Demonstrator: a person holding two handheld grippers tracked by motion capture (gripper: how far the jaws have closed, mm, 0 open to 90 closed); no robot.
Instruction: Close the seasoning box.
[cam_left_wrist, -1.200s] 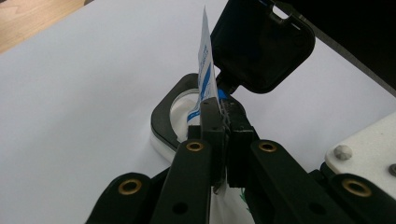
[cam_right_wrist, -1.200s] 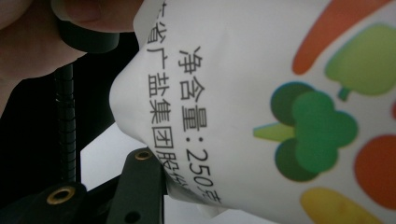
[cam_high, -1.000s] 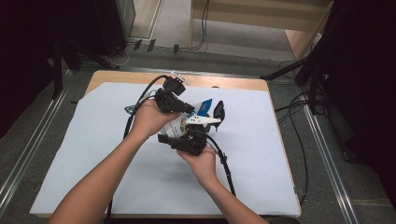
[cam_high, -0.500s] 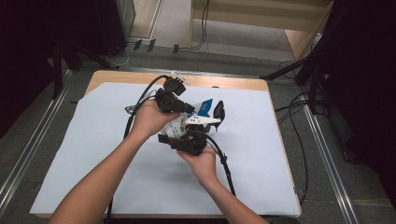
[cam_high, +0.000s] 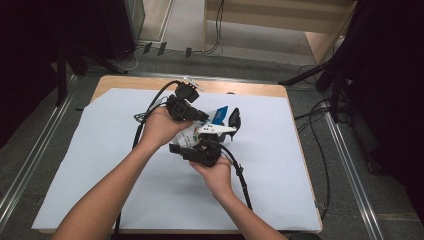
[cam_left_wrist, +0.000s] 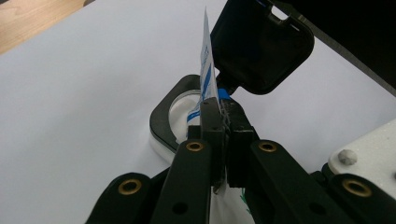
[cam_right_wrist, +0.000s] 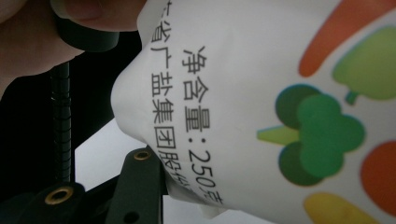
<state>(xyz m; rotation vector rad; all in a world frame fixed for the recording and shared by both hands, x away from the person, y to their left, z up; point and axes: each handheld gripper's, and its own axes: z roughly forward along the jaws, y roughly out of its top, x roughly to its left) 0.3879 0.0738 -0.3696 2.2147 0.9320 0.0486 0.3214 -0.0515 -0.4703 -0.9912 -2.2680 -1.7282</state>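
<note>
A white bag (cam_high: 193, 134) with a blue-printed top (cam_high: 218, 114) hangs above the middle of the white sheet, between both hands. My left gripper (cam_high: 206, 118) comes in from the left and is shut on the bag's thin top edge (cam_left_wrist: 207, 70); its pads (cam_left_wrist: 211, 116) pinch the film flat. My right gripper (cam_high: 212, 136) sits below it in the right hand, closed on the bag's body. In the right gripper view the bag (cam_right_wrist: 261, 107) shows black characters and printed vegetables, and one black finger (cam_right_wrist: 140, 186) presses its lower edge; the other finger is hidden.
A white sheet (cam_high: 110, 170) covers the wooden table (cam_high: 250, 89). A black rounded piece (cam_high: 234, 118) stands just right of the bag. Cables (cam_high: 242, 180) trail from both grippers toward the table's near and far edges. Dark stands and floor cables surround the table.
</note>
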